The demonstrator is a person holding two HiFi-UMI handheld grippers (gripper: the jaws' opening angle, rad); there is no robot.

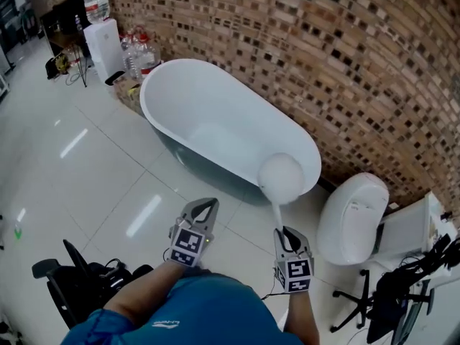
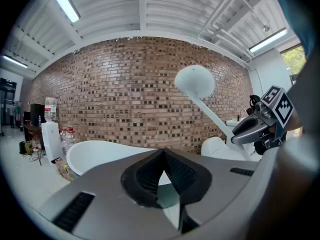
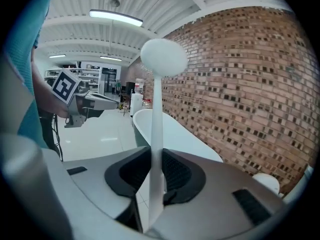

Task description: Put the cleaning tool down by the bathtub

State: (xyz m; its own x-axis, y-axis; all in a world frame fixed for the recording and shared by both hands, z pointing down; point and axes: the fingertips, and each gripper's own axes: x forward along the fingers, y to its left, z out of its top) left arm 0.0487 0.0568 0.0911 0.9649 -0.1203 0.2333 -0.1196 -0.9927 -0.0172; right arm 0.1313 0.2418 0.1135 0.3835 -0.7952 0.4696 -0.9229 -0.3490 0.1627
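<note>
White cleaning tool (image 1: 280,177), round head; handle clamped in right gripper (image 1: 287,234), head at 12 o'clock toward bathtub (image 1: 208,113). Left gripper (image 1: 203,208), 9 o'clock: jaws closed, empty.

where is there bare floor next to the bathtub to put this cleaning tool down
Widest free patch: the white tile floor beside the bathtub, on its long side away from the brick wall. The gap between the tub's near end and the toilet is tight. The far end is crowded with water bottles.
</note>
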